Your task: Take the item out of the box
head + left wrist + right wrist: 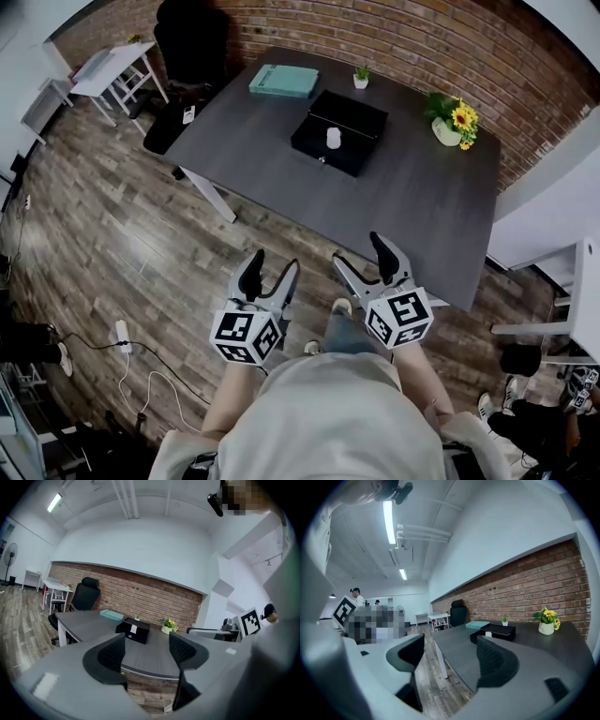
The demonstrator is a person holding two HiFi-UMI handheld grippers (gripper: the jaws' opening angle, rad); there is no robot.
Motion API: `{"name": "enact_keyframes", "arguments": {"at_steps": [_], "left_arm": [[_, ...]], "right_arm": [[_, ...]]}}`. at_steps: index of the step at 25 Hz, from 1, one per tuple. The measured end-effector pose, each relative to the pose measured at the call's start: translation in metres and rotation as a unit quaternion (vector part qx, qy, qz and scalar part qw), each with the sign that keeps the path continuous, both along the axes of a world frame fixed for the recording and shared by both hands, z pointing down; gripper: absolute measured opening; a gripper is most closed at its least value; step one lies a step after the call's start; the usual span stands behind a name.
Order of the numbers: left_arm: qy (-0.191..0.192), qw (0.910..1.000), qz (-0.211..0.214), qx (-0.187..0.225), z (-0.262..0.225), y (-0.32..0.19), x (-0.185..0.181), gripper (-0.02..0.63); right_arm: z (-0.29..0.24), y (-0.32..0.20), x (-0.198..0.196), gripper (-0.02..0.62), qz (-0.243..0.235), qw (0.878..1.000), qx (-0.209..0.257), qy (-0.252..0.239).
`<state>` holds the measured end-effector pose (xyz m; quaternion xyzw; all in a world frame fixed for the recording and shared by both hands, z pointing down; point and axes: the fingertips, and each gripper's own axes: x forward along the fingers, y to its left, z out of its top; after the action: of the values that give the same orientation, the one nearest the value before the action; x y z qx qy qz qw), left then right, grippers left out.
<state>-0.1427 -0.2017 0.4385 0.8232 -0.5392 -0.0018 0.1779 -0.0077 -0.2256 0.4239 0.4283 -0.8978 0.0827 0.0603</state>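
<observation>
A black open box [339,130] lies on the far half of the dark grey table [412,202], with a small white item [333,137] standing inside it. The box [133,630] also shows in the left gripper view, and the box [496,631] in the right gripper view. Both grippers hang well short of the box, near the table's front edge, close to the person's body. My left gripper [270,267] is open and empty, over the floor. My right gripper [364,256] is open and empty at the table's near edge.
A teal book [284,81], a small potted plant [361,75] and a sunflower pot [451,122] stand on the table's far side. A black office chair [187,56] and a white side table [112,67] are at the far left. Cables [131,361] lie on the wooden floor.
</observation>
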Motion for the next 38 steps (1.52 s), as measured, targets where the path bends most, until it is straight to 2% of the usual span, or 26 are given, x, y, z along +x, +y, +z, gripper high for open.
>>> {"name": "enact_keyframes", "arguments": {"at_steps": [9, 18, 25, 38], "left_arm": [[0.006, 0.9999, -0.012, 0.004, 0.005, -0.078, 0.005, 0.298], [0.005, 0.9992, -0.039, -0.001, -0.002, -0.166, 0.007, 0.296], [0.008, 0.9986, -0.047, -0.022, 0.009, -0.211, 0.003, 0.296], [0.006, 0.9974, -0.043, -0.057, 0.033, -0.253, 0.004, 0.292]], "right_arm": [[-0.005, -0.088, 0.0, 0.353, -0.02, 1.0, 0.016, 0.005], [-0.009, -0.194, 0.001, 0.35, -0.045, 0.999, 0.009, 0.026], [0.016, -0.259, -0.008, 0.345, -0.058, 0.997, -0.016, 0.052], [0.1, -0.359, -0.02, 0.329, -0.075, 0.985, -0.092, 0.128]]}}
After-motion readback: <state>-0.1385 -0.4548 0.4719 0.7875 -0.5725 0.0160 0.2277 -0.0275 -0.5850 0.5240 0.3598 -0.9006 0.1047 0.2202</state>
